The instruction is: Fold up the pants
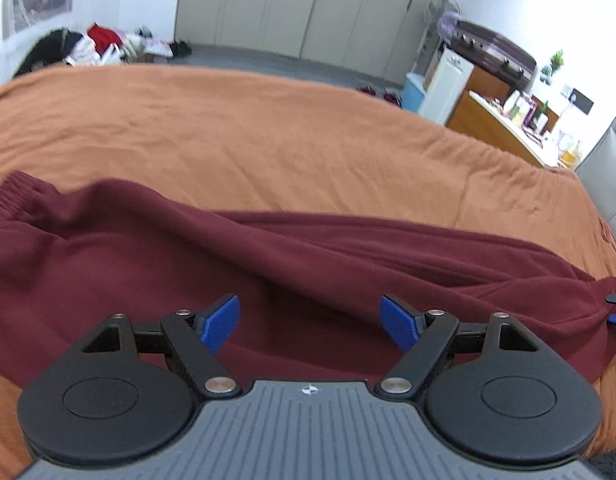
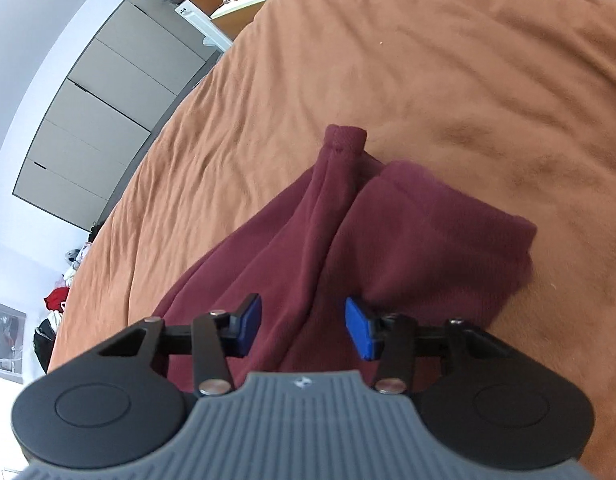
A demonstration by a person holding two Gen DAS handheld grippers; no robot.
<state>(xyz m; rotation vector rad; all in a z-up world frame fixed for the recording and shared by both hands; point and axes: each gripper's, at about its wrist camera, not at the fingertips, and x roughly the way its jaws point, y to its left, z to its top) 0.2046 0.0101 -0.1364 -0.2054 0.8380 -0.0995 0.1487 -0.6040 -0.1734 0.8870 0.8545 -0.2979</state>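
we hold the left gripper (image 1: pixel 310 322) low over the maroon pants (image 1: pixel 155 264), its blue pads (image 1: pixel 219 324) spread wide apart with nothing between them. the pants lie stretched across the orange bedspread (image 1: pixel 247 132), the ribbed waistband (image 1: pixel 15 196) at the far left of the left wrist view and the legs running off toward the right, where the tip of our other tool shows at the frame edge. long folds run along the cloth.

in the right wrist view the right gripper (image 2: pixel 303 328) hovers over the leg ends of the pants (image 2: pixel 308 248), its jaws also parted; the cloth passes beneath the gap, and we cannot tell whether the fingers touch it. one stitched cuff (image 2: pixel 345 136) points away from us, and the second leg end lies bunched just beside it on the bedspread (image 2: pixel 428 60).

beyond the bed we see grey wardrobe doors (image 1: pixel 308 4), a pile of clothes (image 1: pixel 95 42) on the floor, a standing fan (image 1: pixel 444 10) and a wooden counter (image 1: pixel 504 124).
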